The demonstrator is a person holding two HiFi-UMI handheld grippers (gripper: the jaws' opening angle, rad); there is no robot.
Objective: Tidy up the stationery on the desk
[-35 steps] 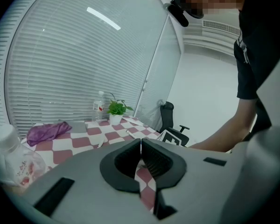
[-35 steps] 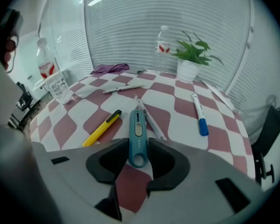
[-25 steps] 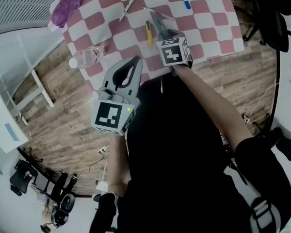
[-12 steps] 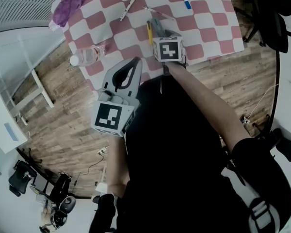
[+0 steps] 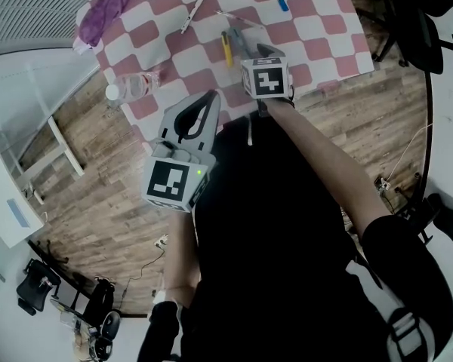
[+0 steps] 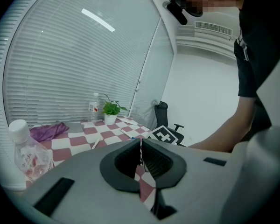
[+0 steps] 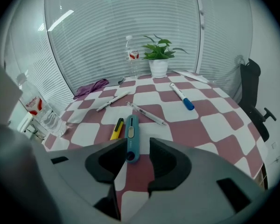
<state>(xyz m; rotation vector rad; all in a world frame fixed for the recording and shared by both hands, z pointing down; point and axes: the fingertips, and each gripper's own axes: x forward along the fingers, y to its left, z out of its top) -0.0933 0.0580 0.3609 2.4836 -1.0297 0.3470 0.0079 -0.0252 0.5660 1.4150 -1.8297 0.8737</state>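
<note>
The right gripper (image 7: 133,155), jaws just opening and unclenched, straddles the near end of the teal plastic utility knife (image 7: 131,134). The knife lies on the checked tablecloth (image 7: 200,120), with a slim yellow cutter (image 7: 117,128) at its ten o'clock. The next move is probably to close squarely on the knife. The left gripper (image 6: 141,158) is clenched on nothing.

Head view: steeply down onto the desk (image 5: 317,21) from above. Left gripper view: nearly level across it, from its edge. Right gripper view: tilted down, close over it. Both gripper views share the potted plant (image 7: 158,55).
</note>
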